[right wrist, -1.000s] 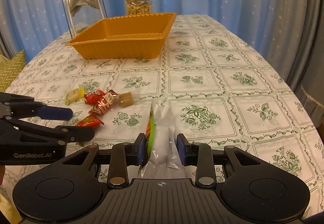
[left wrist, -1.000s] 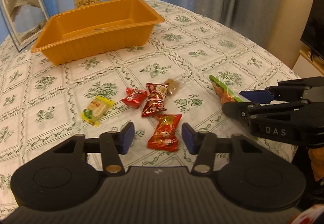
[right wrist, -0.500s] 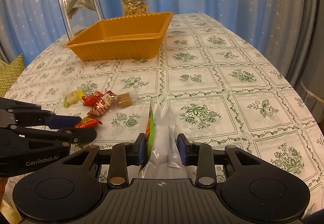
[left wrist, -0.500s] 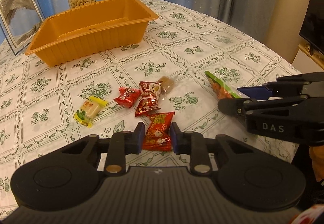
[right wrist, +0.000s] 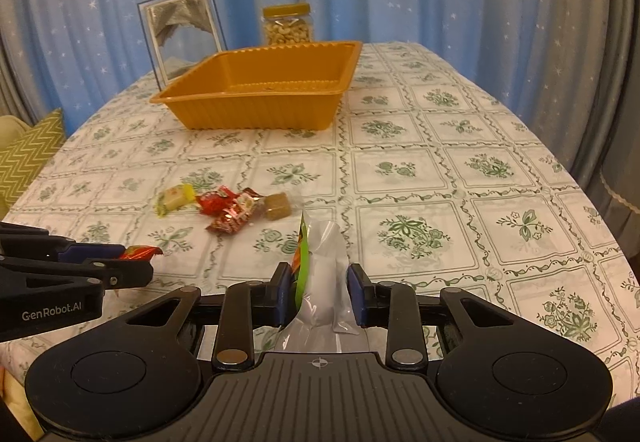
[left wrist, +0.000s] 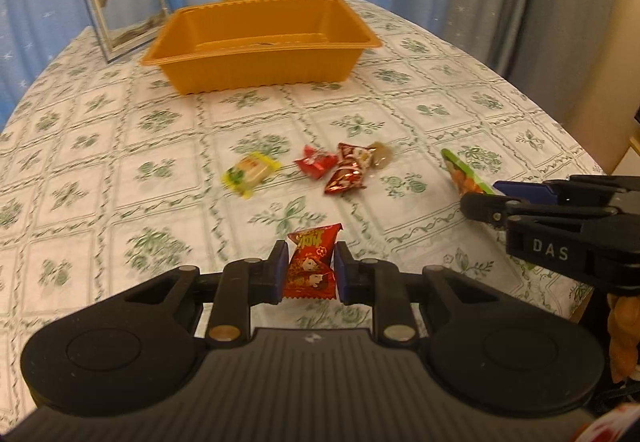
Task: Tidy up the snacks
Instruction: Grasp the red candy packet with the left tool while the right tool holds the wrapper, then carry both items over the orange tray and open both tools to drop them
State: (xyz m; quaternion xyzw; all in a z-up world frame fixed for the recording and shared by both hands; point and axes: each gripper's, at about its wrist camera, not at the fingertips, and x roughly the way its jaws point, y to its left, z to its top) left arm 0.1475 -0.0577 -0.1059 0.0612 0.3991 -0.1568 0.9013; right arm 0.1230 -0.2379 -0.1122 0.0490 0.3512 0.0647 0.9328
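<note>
Snacks: my left hand-held gripper [left wrist: 308,274] is clamped on a red candy [left wrist: 311,269] at lower centre; my right hand-held gripper [right wrist: 318,292] pinches a green-edged packet [right wrist: 320,274]. More sweets [left wrist: 340,168] lie mid-frame on the tabletop [left wrist: 420,90], the orange tray [left wrist: 260,42] above.

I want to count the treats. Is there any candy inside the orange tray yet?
No, the orange tray shows only its bare bottom, while the loose candies lie on the tablecloth in front of it.
</note>
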